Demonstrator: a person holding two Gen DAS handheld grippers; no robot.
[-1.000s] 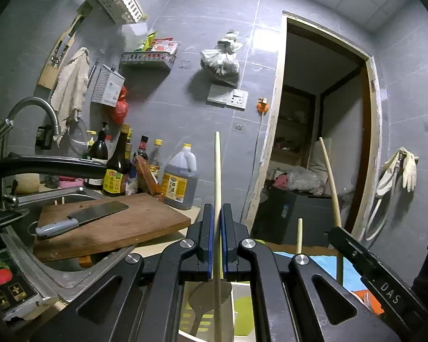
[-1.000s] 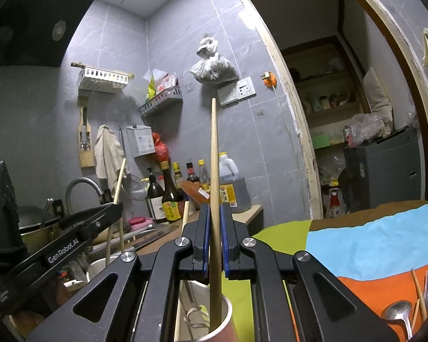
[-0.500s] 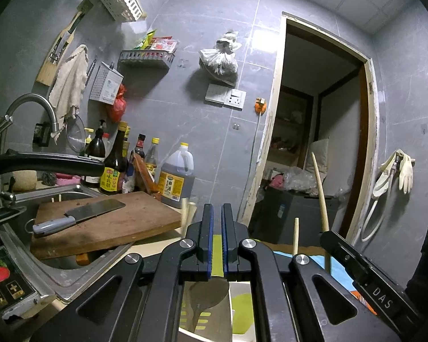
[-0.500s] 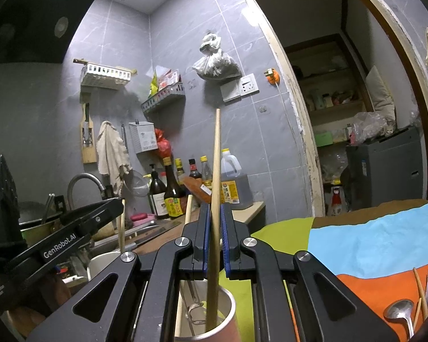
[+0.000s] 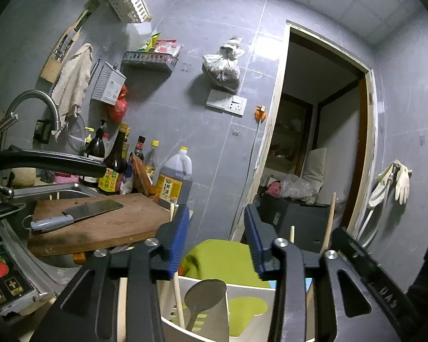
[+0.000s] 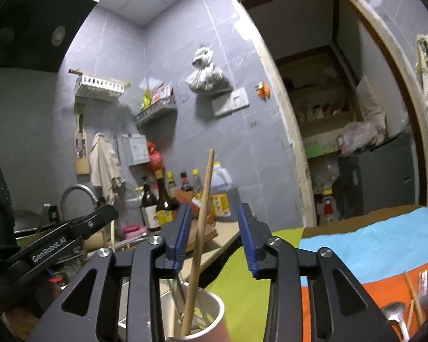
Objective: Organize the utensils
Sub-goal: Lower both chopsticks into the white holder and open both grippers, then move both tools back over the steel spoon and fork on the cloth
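Over the utensil holders on a kitchen worktop, two chopsticks are seen freed from the grippers

The left gripper [image 5: 216,225] is shown with its jaws opening and nothing pressed between the blue pads; below it, a wooden chopstick [image 5: 177,287] is stood in a white slotted holder [image 5: 251,313] beside a metal spoon [image 5: 204,296]. The right gripper [image 6: 215,228] is likewise opening, and a second chopstick [image 6: 198,245] is left leaning against its left pad, its lower end dropped into a metal cup [image 6: 211,316]. More cutlery [image 6: 405,305] is laid out on the orange cloth at lower right. A cleaver [image 5: 77,213] is rested on the wooden cutting board [image 5: 105,228] by the sink
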